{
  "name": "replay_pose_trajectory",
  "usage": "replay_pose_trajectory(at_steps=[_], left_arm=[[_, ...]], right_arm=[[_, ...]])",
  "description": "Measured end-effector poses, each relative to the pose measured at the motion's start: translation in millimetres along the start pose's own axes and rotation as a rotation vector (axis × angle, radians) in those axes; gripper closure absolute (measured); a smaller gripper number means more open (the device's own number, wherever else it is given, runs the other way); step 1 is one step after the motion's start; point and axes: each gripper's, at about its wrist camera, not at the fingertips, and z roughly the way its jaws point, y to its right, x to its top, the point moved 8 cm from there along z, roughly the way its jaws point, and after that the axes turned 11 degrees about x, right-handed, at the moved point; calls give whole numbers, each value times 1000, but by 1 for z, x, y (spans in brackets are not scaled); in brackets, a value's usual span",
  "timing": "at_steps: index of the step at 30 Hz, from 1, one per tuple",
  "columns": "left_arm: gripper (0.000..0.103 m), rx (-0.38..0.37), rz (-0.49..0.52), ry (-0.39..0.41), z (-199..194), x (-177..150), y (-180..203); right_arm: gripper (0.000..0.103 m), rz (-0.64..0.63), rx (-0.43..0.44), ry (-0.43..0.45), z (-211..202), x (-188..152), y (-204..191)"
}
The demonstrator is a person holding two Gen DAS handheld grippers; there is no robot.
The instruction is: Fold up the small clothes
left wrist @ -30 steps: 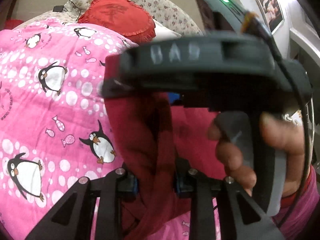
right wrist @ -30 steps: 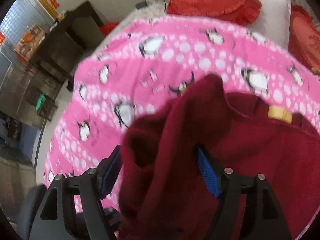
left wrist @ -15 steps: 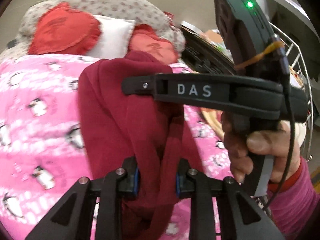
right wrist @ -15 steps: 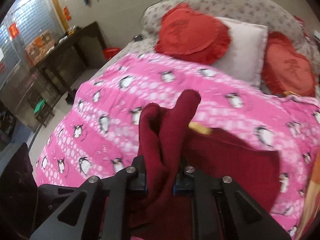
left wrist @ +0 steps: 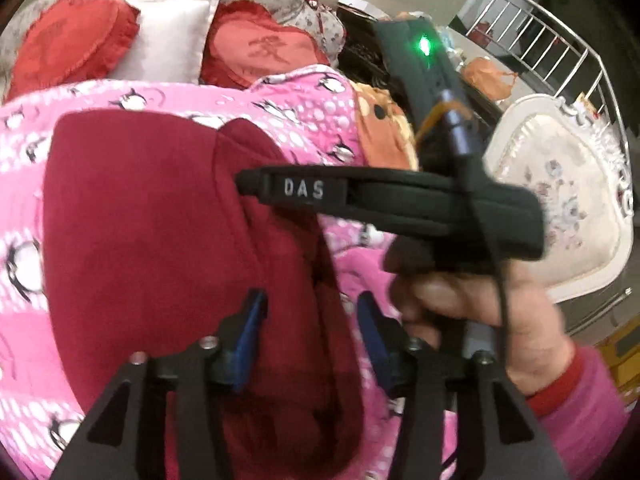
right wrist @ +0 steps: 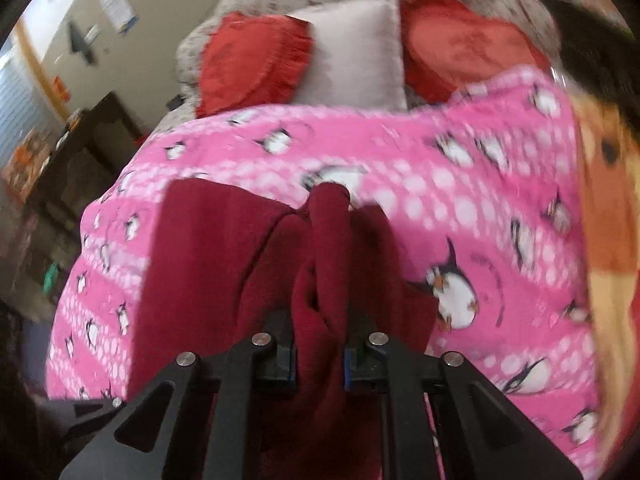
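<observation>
A dark red garment (left wrist: 152,232) lies spread on a pink penguin blanket (left wrist: 120,100). My left gripper (left wrist: 310,332) is open, its blue-padded jaws apart over the garment's near edge. The right gripper's black body and the hand holding it cross the left wrist view just beyond. In the right wrist view the same red garment (right wrist: 208,264) hangs bunched between the jaws of my right gripper (right wrist: 319,354), which is shut on a fold of it.
Two red heart cushions (right wrist: 256,64) and a white pillow (right wrist: 356,52) sit at the bed's head. An orange cloth (left wrist: 384,132) lies at the blanket's right edge. A white ornate chair (left wrist: 560,200) and metal railing (left wrist: 540,40) stand right. A dark desk (right wrist: 80,148) stands left of the bed.
My left gripper has opened and let go of the garment, which now lies spread on the blanket. The right gripper shut on a fold and moved forward over the bed.
</observation>
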Motion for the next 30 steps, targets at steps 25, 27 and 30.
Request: replay_pose_trajectory(at_steps=[25,27,30], left_arm=[[28,200,81,-62,-34,-86,-66],[28,231,98,-60,-34,-87,-67],[28,244,101,-40,-38,-84,-69]], right_arm=[[103,7,-28,-25,-42,-94,-2],[103,39,8,-3,-50,-96,0],[103,80,32,37,-74,-96,-8]])
